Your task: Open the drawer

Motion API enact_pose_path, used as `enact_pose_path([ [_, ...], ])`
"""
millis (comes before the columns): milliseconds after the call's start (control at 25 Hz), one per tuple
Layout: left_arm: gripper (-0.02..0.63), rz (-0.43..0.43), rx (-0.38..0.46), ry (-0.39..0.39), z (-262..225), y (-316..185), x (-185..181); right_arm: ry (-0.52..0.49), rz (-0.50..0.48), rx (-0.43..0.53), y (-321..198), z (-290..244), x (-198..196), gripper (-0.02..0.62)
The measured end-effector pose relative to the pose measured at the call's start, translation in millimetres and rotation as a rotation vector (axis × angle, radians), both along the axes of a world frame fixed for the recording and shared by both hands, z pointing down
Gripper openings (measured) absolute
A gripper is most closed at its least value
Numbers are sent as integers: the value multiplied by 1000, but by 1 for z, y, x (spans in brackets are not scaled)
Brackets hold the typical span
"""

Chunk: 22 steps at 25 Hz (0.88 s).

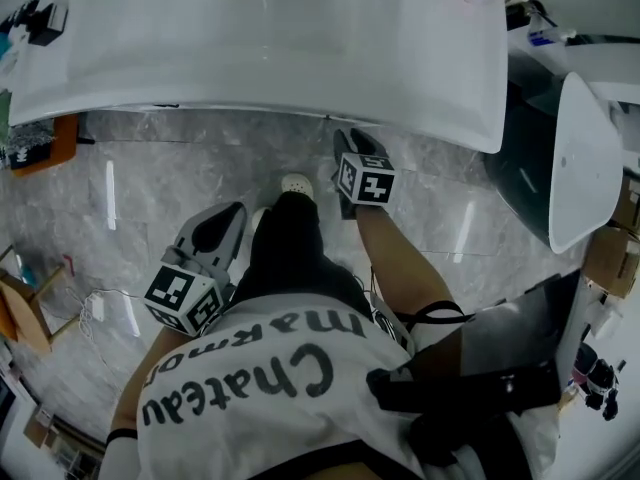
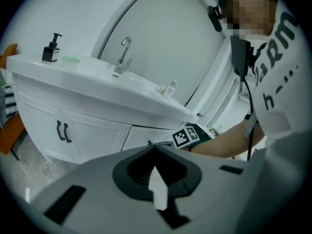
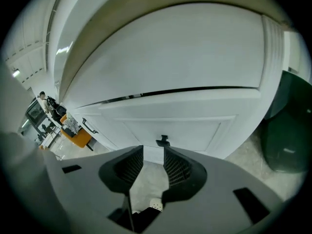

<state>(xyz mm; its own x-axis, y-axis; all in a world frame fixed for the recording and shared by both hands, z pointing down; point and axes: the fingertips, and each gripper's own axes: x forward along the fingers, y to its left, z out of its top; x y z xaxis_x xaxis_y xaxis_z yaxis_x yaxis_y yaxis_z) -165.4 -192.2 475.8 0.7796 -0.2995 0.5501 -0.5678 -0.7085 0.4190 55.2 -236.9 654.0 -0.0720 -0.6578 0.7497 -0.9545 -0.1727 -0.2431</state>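
Observation:
The white drawer front (image 3: 195,126) sits under the curved vanity top (image 1: 300,58). It carries a small black handle (image 3: 163,141) at its middle. My right gripper (image 3: 153,152) is open. Its tips sit just short of that handle, with nothing between the pads. In the head view the right gripper (image 1: 352,140) reaches in under the counter's edge. My left gripper (image 1: 222,220) hangs lower left over the floor, away from the vanity. In its own view the left gripper (image 2: 155,147) has its jaws shut together, a white scrap showing in the recess behind them.
Two cabinet doors with black handles (image 2: 62,130) stand left of the drawer. A faucet (image 2: 124,55), a soap dispenser (image 2: 51,48) and a small bottle (image 2: 170,87) are on the counter. A dark bin (image 3: 285,130) stands to the right and an orange chair (image 3: 78,135) to the left.

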Motion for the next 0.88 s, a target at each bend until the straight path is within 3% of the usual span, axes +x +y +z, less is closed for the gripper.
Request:
enact_pose_path([
  [560, 8, -69, -41, -58, 15, -9, -9, 33, 15, -124, -32, 49, 19, 176],
  [880, 8, -88, -43, -59, 14, -9, -8, 42, -29, -161, -39, 54, 15, 149],
])
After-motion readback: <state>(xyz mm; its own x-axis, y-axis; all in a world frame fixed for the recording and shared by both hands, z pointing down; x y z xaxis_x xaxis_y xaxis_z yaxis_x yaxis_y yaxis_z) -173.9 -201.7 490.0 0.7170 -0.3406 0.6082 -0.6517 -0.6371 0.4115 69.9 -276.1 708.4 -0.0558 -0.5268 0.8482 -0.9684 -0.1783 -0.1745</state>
